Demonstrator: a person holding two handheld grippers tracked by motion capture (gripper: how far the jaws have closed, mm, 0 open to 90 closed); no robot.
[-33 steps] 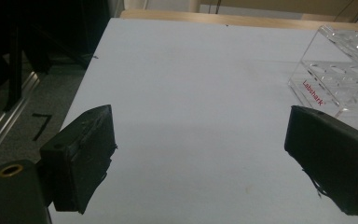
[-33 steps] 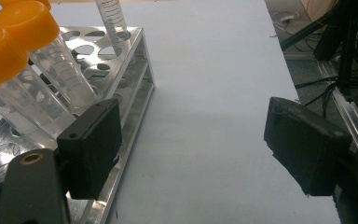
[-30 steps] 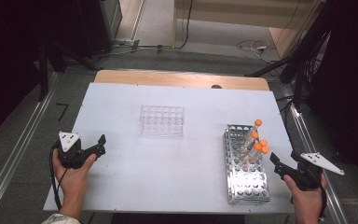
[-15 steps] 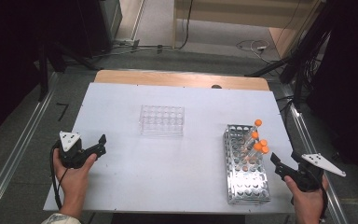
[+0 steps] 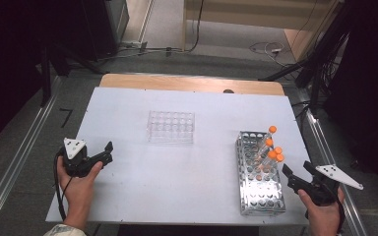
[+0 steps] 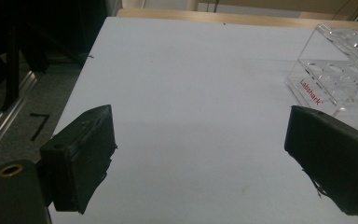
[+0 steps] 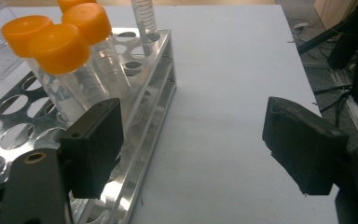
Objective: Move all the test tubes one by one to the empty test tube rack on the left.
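We're right at the opening of this one — the reach hasn't begun, and both grippers sit at the near edge of the white table (image 5: 128, 201), each empty with its jaws spread wide. The right gripper (image 5: 295, 177) rests at the near right, just beside the metal rack (image 5: 258, 196), and in the right gripper view that rack's wall runs past the left jaw with the orange-capped tubes (image 7: 56, 44) standing close ahead and to the left. From above, we count them clustered at the rack's far end, upright or slightly leaning. The clear plastic rack (image 5: 171, 126) waits empty at the middle of the table, well apart from the metal one. We judge the job to be moving tubes across to it, so the next move calls for the right gripper to lift, swing left over the rack and straddle one cap without nudging its neighbours — they stand tight together. The left gripper (image 5: 106, 151) lies at the near left, held low in the left hand (image 5: 78, 189), angled towards the clear rack, whose corner shows past its right jaw.
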